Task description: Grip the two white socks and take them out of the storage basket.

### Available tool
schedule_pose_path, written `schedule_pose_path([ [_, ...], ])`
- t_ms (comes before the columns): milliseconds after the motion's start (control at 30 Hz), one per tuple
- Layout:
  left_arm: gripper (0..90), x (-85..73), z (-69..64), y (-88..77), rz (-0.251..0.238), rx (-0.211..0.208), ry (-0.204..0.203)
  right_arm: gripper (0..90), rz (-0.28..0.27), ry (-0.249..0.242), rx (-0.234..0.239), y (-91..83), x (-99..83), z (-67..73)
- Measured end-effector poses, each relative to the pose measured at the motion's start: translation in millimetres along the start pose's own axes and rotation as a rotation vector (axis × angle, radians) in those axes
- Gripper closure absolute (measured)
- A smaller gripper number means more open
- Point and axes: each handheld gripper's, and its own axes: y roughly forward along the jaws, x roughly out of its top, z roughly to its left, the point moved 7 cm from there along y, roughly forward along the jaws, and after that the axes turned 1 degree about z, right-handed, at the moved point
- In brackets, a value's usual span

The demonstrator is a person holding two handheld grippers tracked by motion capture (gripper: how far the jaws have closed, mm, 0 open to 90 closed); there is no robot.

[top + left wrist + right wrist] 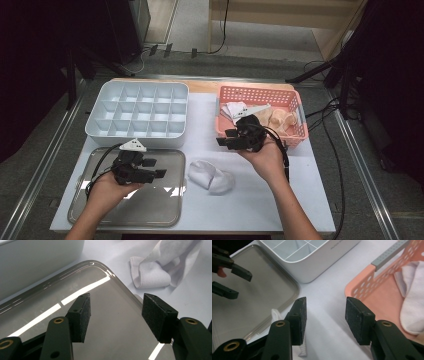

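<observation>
Both tongs released: left tongs [161,168] over steel tray [75,282], right tongs [225,137] beside pink basket [362,280]. White sock [211,176] lies just right of tray. Approach level, pinch the fold.

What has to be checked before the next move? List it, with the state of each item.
1. Left gripper, fingers apart with nothing between them: ok.
2. Right gripper, fingers apart with nothing between them: ok.
3. White sock lies free on the table between the tray and the pink basket: ok.
4. Sock spread flat for a clean grip: not ok, it is bunched.
5. Tray bare under the left gripper: ok.
6. Compartments of the white organizer free: ok, as far as the high view shows.
</observation>
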Motion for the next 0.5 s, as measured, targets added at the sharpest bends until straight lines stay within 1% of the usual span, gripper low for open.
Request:
schedule_pose_path([
  [200,41.4,-0.9,-0.3,0.1,0.000,0.000,-0.001,53.7,-0.012,0.027,-0.022,-3.4,1.0,-13.3],
  [367,41.4,-1.2,-3.3,3.0,0.015,-0.005,0.013,54.0,-0.014,0.040,-0.041,-5.2,3.2,-22.3],
  [500,41.5,1.2,-6.5,2.1,-0.005,-0.019,0.009,54.4,-0.014,0.052,-0.058,-6.5,4.0,-31.6],
])
